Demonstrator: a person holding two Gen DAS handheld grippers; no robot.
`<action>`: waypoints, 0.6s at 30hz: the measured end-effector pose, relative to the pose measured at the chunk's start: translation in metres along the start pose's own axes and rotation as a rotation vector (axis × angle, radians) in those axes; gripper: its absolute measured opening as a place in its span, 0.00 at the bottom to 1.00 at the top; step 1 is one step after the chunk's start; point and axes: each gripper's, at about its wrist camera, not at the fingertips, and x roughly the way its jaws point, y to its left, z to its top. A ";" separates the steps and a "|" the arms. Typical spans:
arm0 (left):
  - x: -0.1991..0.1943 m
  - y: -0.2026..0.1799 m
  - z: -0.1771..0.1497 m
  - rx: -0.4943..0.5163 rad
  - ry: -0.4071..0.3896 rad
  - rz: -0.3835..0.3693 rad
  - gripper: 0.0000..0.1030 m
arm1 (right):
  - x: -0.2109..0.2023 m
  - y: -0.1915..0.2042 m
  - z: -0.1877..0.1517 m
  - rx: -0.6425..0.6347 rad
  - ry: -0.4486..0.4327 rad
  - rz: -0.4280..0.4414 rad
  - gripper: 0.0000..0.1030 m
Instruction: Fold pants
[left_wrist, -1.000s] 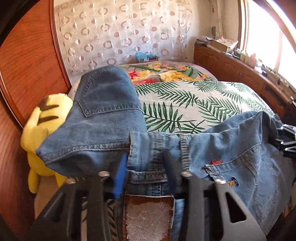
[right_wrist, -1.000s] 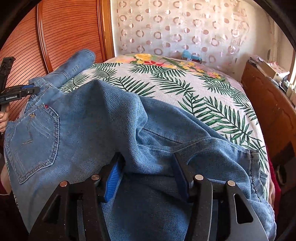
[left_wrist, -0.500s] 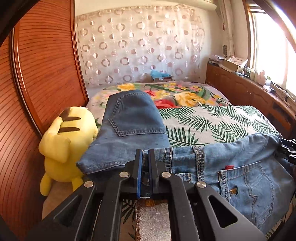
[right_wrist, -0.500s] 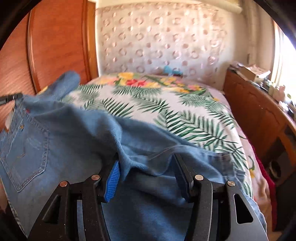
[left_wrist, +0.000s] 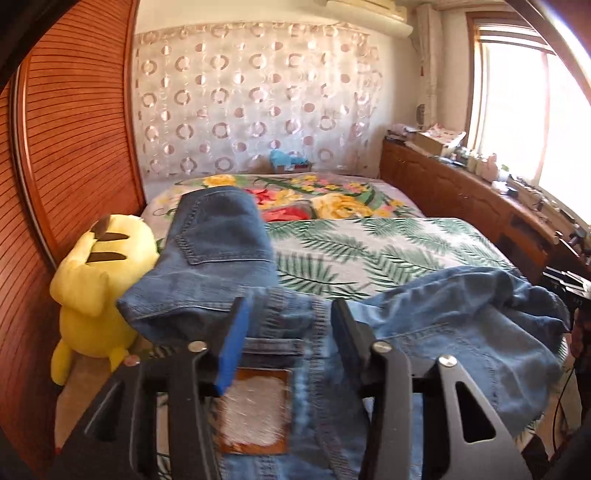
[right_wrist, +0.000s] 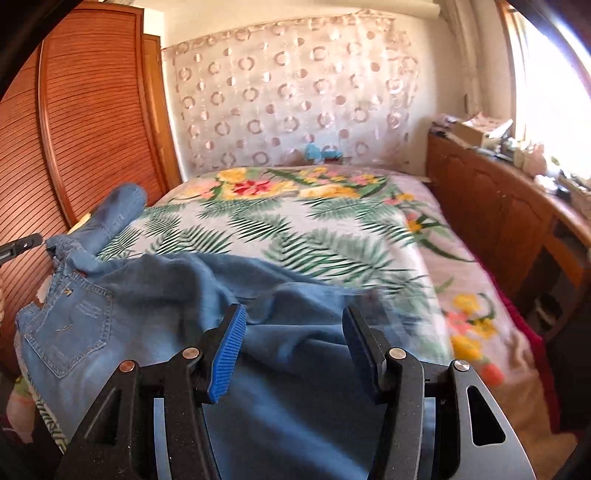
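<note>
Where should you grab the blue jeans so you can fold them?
I'd probably pinch the jeans by the thick waistband, coming from the near edge of the bed. It lies right before the left gripper, whose jaws have just been opening, and its stitched band looks firmer than the loose, rumpled cloth.

Bright daylight from the blown-out window (left_wrist: 524, 122) at right, fisheye-bent dark corners, motion blur over the bedspread (right_wrist: 369, 258).
</note>
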 end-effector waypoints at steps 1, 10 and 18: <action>0.000 -0.003 -0.001 -0.001 0.002 -0.007 0.67 | -0.007 -0.006 0.000 0.001 -0.005 -0.018 0.55; 0.001 -0.040 -0.029 -0.016 0.036 -0.107 0.81 | -0.063 -0.052 -0.035 0.053 0.039 -0.108 0.55; 0.002 -0.071 -0.047 0.010 0.071 -0.136 0.81 | -0.087 -0.067 -0.067 0.115 0.107 -0.111 0.55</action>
